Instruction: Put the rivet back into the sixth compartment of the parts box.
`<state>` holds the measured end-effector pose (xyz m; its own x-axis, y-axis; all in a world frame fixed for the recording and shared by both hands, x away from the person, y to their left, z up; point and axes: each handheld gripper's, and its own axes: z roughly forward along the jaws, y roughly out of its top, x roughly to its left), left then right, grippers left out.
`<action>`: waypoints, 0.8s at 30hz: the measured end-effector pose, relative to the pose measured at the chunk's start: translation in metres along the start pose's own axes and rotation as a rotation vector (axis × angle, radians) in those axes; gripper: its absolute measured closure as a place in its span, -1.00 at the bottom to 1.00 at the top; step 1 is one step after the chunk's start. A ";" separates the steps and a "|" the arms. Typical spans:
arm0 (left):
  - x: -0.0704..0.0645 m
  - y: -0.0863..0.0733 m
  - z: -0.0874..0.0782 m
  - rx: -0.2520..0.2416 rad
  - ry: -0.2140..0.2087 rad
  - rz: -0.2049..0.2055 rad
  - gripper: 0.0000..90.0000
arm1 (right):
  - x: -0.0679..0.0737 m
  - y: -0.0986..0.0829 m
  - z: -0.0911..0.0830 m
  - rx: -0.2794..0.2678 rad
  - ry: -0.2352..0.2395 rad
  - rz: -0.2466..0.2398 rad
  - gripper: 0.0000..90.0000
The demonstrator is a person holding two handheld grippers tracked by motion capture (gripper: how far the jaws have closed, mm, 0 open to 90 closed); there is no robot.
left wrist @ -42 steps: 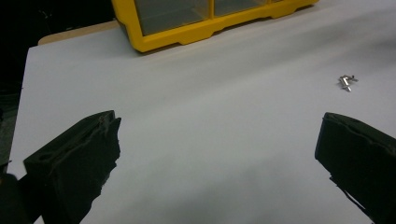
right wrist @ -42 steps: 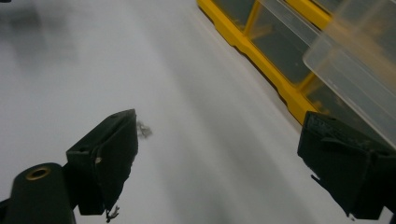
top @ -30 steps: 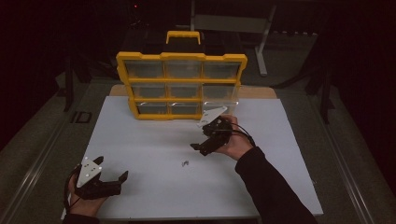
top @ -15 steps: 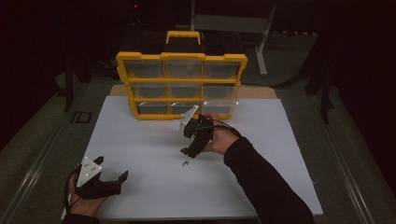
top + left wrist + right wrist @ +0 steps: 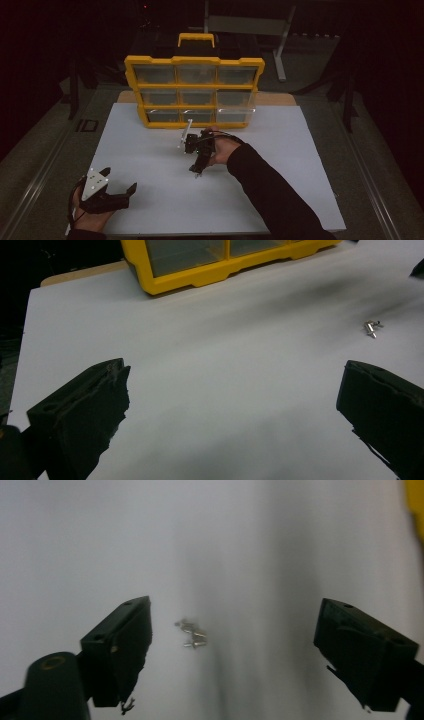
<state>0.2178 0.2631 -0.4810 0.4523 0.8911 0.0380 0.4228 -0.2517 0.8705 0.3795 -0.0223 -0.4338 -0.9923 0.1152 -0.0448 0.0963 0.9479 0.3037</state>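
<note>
Screws point(image 5: 191, 632), a small silvery cluster, lie on the white worktop point(image 5: 300, 165) between the spread jaws of the right tongs point(image 5: 198, 169), which point steeply down over them, wide open and gripping nothing. The left tongs point(image 5: 122, 195) rest at the worktop's near left corner, also wide open and empty. A yellow organizer point(image 5: 194, 91) with clear drawers stands at the far edge.
</note>
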 end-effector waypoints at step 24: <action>-0.001 0.000 0.001 0.001 0.003 0.009 -0.97 | -0.002 0.004 0.060 0.156 0.060 0.019 -0.04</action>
<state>0.2179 0.2619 -0.4814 0.4533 0.8901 0.0472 0.4194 -0.2597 0.8698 0.3860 -0.0008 -0.4893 -0.9926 0.1198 0.0182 0.1212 0.9809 0.1520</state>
